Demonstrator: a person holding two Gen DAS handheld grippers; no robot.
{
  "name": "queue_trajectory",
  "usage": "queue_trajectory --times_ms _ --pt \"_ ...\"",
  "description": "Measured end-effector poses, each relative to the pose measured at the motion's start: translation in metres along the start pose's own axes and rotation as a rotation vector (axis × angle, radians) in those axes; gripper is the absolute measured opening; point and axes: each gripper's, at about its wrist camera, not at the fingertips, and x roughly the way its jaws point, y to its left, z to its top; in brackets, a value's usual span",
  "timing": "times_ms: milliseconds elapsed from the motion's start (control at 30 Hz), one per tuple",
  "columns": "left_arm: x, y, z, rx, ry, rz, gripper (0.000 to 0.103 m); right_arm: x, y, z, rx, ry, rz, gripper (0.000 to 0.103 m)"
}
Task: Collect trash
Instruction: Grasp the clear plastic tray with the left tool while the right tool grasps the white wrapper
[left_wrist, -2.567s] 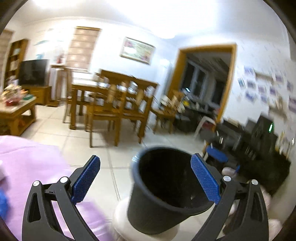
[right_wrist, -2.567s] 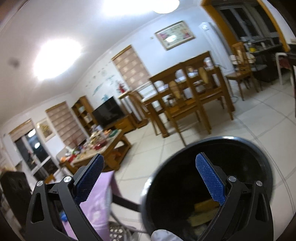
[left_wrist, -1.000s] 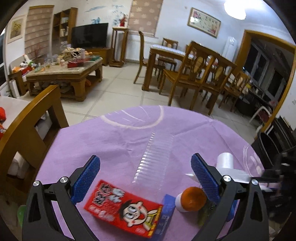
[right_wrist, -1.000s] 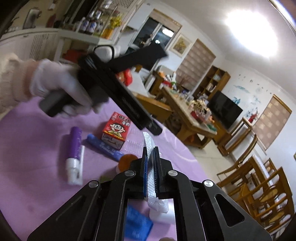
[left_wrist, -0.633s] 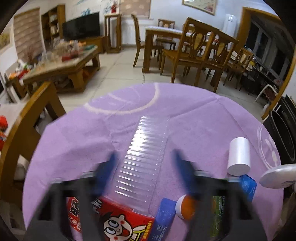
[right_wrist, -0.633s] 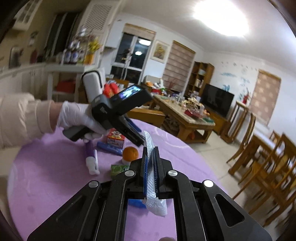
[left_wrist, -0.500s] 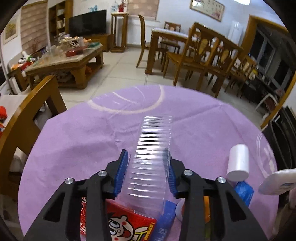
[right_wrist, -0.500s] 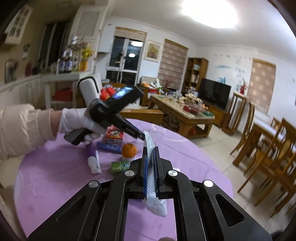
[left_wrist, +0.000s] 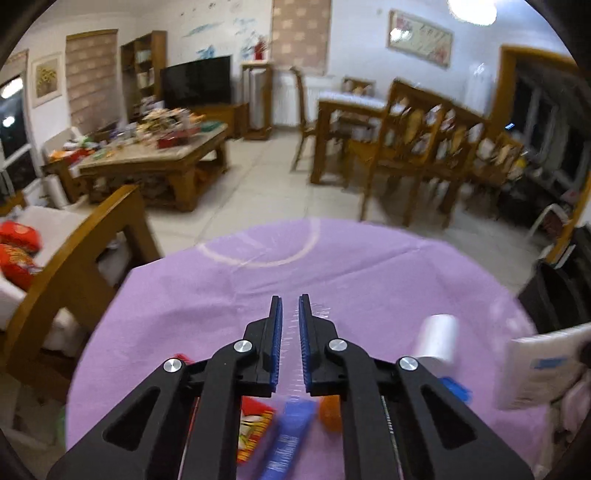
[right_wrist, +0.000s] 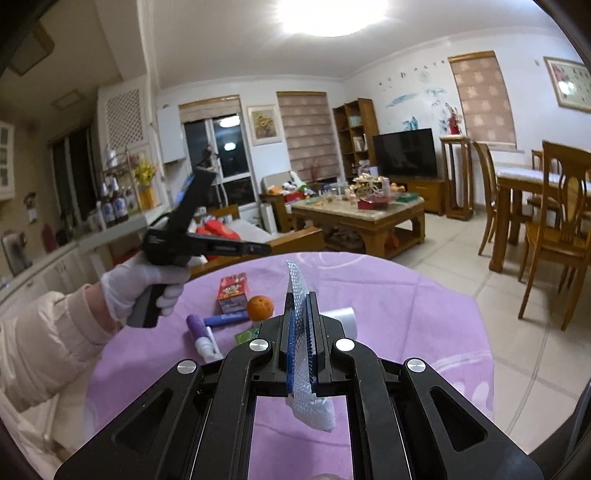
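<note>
My left gripper (left_wrist: 290, 301) is shut on a clear ribbed plastic cup (left_wrist: 291, 354), squashed flat between its blue pads above the purple table (left_wrist: 369, 280). It also shows in the right wrist view (right_wrist: 255, 248), raised over the table. My right gripper (right_wrist: 301, 295) is shut on a flat white bubble-wrap bag (right_wrist: 298, 288) that sticks out above and below the pads. On the table lie a red snack box (right_wrist: 232, 286), an orange (right_wrist: 260, 307), a blue tube (right_wrist: 226, 319), a purple-and-white tube (right_wrist: 201, 338), a green packet (right_wrist: 246, 336) and a white roll (left_wrist: 436, 338).
A black bin (left_wrist: 557, 295) stands at the table's right edge. A wooden chair (left_wrist: 74, 266) is at the left of the table. A coffee table (right_wrist: 360, 218) and dining chairs (right_wrist: 554, 229) stand across the tiled floor.
My left gripper closed on the clear cup, flattened it and lifted it off the table. My right gripper stayed shut on the bubble-wrap bag and swung right.
</note>
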Motion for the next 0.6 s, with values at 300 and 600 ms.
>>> queue_trajectory --times_ms 300,600 --pt "0.065 0.018 0.000 -0.045 0.218 -0.069 0.061 -0.033 -0.007 -0.009 0.031 -0.021 0.018 0.006" --pt "0.068 0.025 -0.008 -0.088 0.207 -0.096 0.002 -0.041 -0.004 -0.012 0.032 -0.020 0.018 0.006"
